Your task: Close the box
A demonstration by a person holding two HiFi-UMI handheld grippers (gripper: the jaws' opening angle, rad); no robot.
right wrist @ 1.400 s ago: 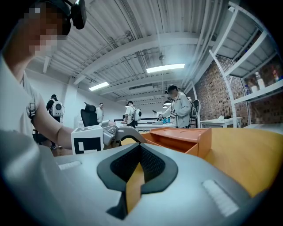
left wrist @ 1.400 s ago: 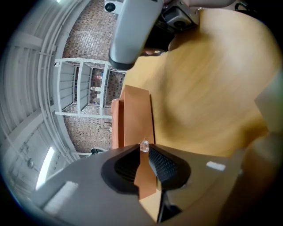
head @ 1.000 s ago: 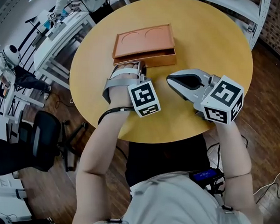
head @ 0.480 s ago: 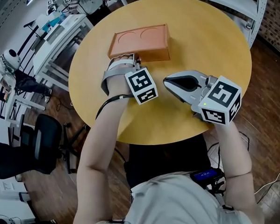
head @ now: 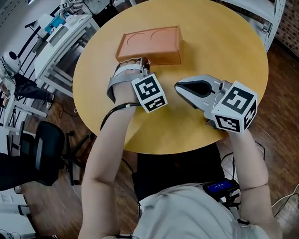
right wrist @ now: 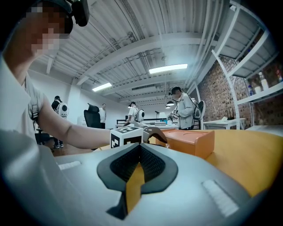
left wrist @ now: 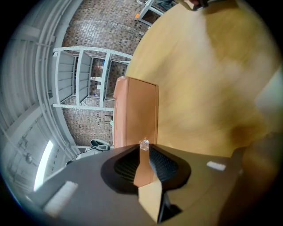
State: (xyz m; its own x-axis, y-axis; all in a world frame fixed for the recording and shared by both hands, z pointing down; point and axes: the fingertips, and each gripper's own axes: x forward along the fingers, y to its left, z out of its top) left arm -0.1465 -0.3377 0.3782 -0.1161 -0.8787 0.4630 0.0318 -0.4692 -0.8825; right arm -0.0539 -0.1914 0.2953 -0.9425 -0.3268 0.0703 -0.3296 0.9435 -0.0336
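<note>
Head view: an orange box [head: 160,57] sits on the far part of the round yellow table [head: 228,55]. Its lid [head: 149,40] lies flat on top, and I see no gap under it. The left gripper [head: 138,64] has its tips right at the near edge of the box. I cannot tell if they touch it. The right gripper [head: 180,85] rests on the table off to the right, apart from the box.

Left gripper view: the two jaws are pressed together and nothing is between them. The box [left wrist: 135,112] is just past the tips.

Right gripper view: these jaws are together too, with nothing held. Only the table shows through the gap behind the tips. The box [right wrist: 191,140] sits ahead and to the right. The left gripper's marker cube [right wrist: 126,136] is just beside it.

I think the closing is about done, since the lid looks down. The next move may be a soft push on the lid to be sure. Then the left gripper can pull back without dragging the box.
</note>
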